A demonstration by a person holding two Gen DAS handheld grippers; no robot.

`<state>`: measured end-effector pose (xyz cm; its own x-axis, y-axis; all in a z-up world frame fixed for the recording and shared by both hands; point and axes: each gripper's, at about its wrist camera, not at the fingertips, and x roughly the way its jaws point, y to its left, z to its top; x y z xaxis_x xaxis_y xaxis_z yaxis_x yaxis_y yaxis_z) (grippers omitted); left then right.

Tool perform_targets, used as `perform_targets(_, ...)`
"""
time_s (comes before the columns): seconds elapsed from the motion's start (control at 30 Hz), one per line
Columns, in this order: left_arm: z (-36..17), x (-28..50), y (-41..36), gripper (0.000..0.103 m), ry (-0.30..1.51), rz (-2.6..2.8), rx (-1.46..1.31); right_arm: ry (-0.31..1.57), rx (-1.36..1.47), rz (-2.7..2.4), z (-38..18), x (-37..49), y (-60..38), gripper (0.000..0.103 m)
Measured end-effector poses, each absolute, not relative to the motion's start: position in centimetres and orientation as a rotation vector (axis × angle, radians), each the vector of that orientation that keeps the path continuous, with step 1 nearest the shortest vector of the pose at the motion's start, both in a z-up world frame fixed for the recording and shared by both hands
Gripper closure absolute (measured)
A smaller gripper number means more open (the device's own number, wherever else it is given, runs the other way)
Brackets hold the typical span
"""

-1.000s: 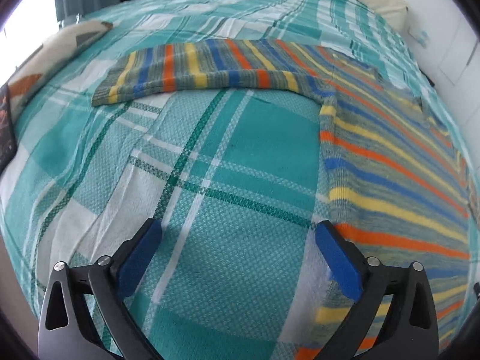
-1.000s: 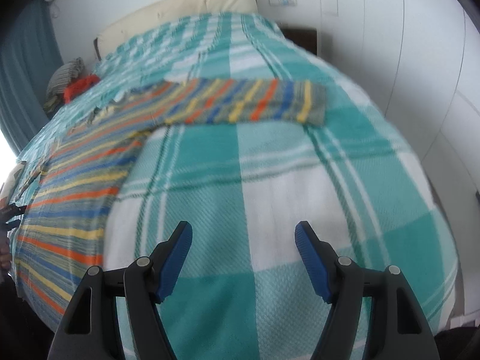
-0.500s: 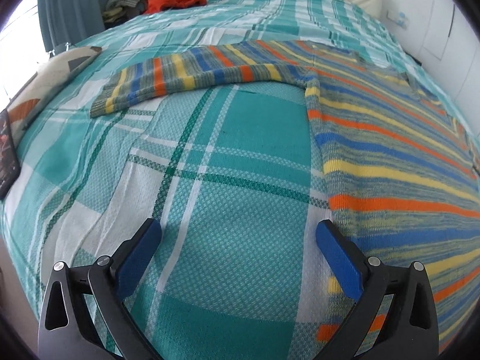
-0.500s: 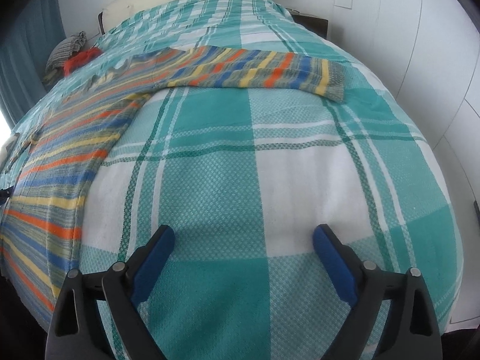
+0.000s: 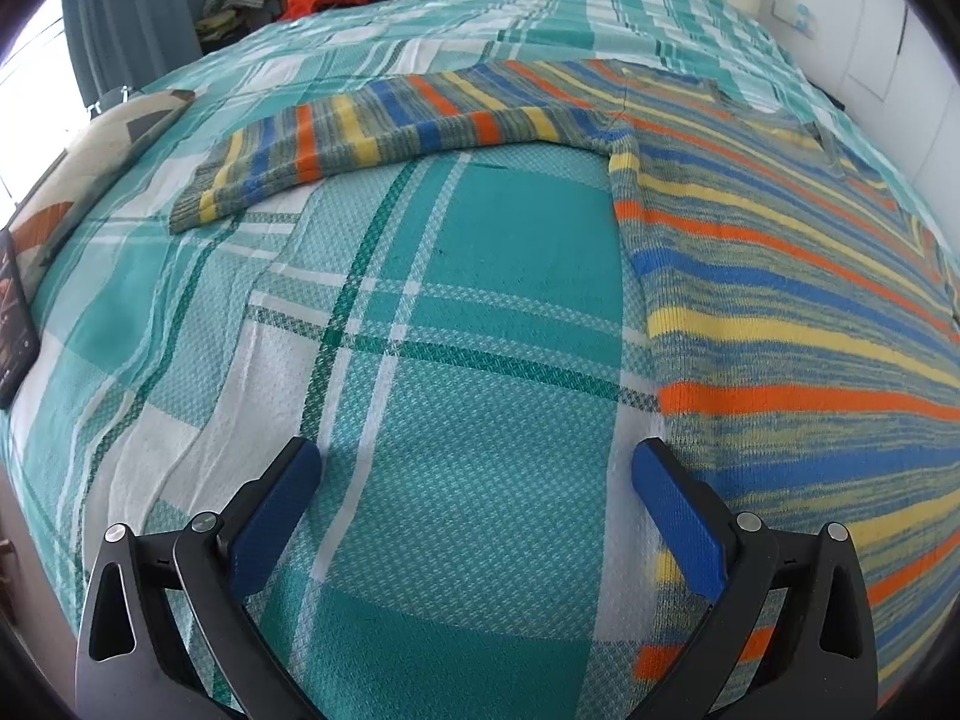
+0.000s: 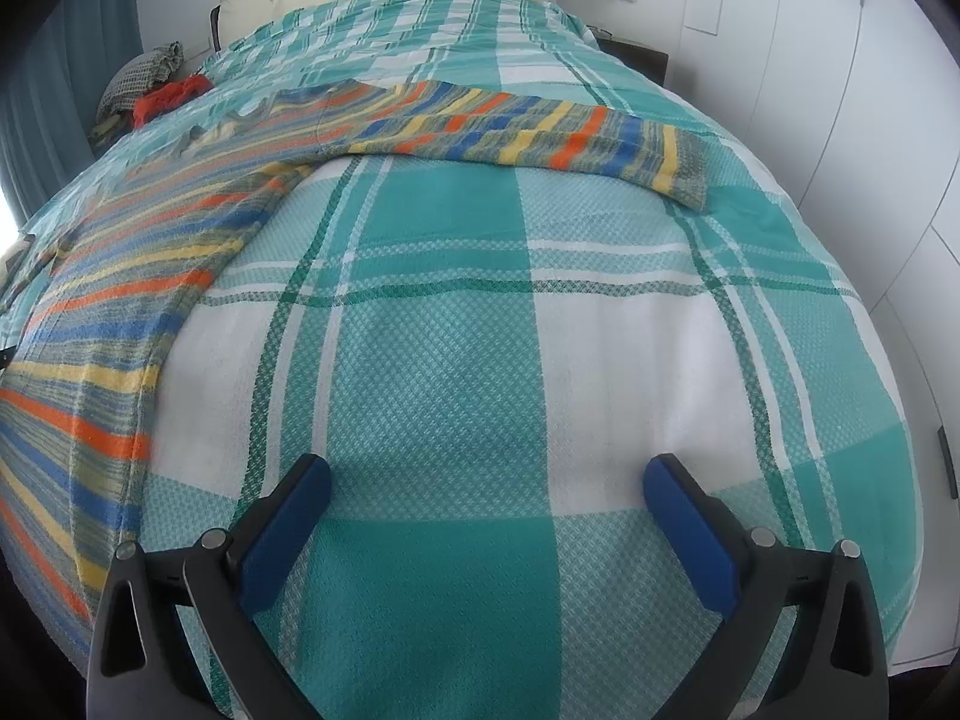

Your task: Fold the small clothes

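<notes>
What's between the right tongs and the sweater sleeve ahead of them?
Only bare plaid bedspread, per the right wrist view: nothing lies between the open right tongs and the striped sleeve.

My right gripper (image 6: pixel 486 483) now spreads its jaws wider than a second ago; both cameras sit higher and tilt back, showing more of the striped sweater (image 5: pixel 780 276) and bed (image 6: pixel 540 312).
</notes>
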<state>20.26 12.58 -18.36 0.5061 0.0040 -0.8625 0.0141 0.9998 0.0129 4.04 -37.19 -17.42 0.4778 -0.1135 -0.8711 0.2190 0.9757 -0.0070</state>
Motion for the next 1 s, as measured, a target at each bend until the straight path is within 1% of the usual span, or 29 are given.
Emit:
perform_targets(0.8,-18.6,20.0,12.2,0.001,1.024,0.023,0.036,1.055,0.108,-0.204,-17.5,4.1,-37.1,0.000)
perform_targets(1.0,-18.7,20.9,12.0,0.001,1.083,0.012,0.049,1.057,0.105,-0.207,-17.6,4.1,-37.1,0.000)
